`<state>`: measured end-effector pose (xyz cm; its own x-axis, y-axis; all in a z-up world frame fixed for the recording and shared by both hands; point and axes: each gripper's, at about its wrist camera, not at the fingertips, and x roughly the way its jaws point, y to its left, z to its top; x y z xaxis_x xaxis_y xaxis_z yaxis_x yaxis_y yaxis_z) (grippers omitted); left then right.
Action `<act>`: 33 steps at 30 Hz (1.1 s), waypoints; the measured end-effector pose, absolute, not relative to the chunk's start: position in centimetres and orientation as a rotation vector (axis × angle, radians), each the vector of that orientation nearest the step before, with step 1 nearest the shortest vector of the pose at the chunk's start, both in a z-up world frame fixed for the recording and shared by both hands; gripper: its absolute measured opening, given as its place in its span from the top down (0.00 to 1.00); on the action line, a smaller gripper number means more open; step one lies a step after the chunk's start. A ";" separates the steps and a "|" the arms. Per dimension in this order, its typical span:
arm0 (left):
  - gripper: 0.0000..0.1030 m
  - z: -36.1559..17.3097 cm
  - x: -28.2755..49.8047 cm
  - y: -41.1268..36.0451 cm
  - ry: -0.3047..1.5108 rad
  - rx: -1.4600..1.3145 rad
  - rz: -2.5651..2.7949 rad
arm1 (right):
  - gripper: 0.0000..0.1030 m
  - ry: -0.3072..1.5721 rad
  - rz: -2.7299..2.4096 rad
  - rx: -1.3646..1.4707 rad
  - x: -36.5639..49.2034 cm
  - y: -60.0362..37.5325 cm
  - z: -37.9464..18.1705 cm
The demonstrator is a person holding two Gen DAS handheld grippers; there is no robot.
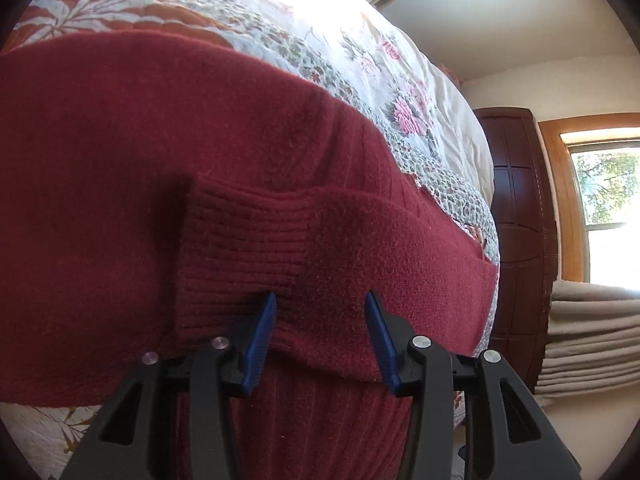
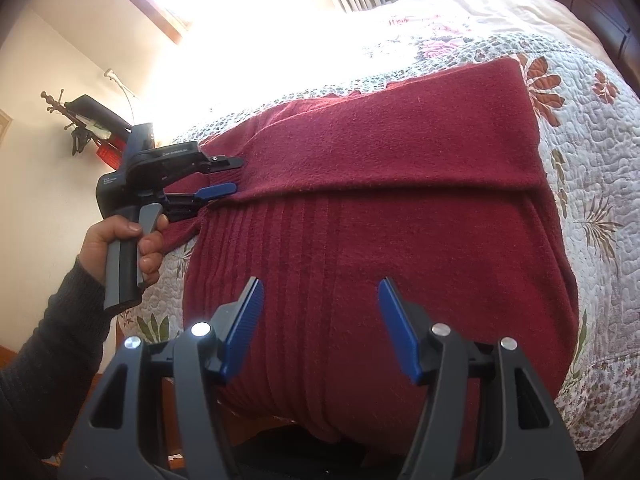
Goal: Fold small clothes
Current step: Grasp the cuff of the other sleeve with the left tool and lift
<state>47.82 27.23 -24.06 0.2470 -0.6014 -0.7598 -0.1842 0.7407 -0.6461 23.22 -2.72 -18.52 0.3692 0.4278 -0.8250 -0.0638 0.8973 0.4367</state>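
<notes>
My left claw (image 1: 320,320) gapes over the cuff (image 1: 240,240) of the red sweater (image 2: 380,200) spread at the bed's (image 2: 592,152) near edge, probably just laying it inward, while my right claw (image 2: 320,312), also apart, hovers above the hem.

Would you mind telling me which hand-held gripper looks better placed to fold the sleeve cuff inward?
Probably the left hand-held gripper: its open fingers sit right at the ribbed sleeve cuff. The right hand-held gripper hovers open over the sweater's body.
</notes>
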 end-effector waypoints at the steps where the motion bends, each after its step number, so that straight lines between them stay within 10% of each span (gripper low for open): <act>1: 0.46 -23.2 47.3 28.0 1.285 -0.746 -0.314 | 0.41 1.155 0.329 0.360 23.2 -2.8 -18.4; 7: 0.14 -18.9 38.8 40.1 0.959 -0.958 -0.043 | 0.40 1.148 0.395 0.363 24.3 -1.9 -18.1; 24: 0.13 -24.5 22.9 63.4 0.617 -1.379 0.572 | 0.38 1.166 0.509 0.270 24.3 2.3 -17.1; 25: 0.17 -24.3 23.1 63.8 0.615 -1.372 0.586 | 0.38 1.165 0.498 0.274 24.3 2.0 -17.1; 29: 0.84 -24.2 23.8 65.0 0.671 -1.342 0.647 | 0.38 1.158 0.451 0.304 24.0 0.5 -17.2; 33: 0.92 -21.2 24.2 63.9 0.640 -1.262 0.623 | 0.38 1.139 0.418 0.331 23.8 -1.0 -16.9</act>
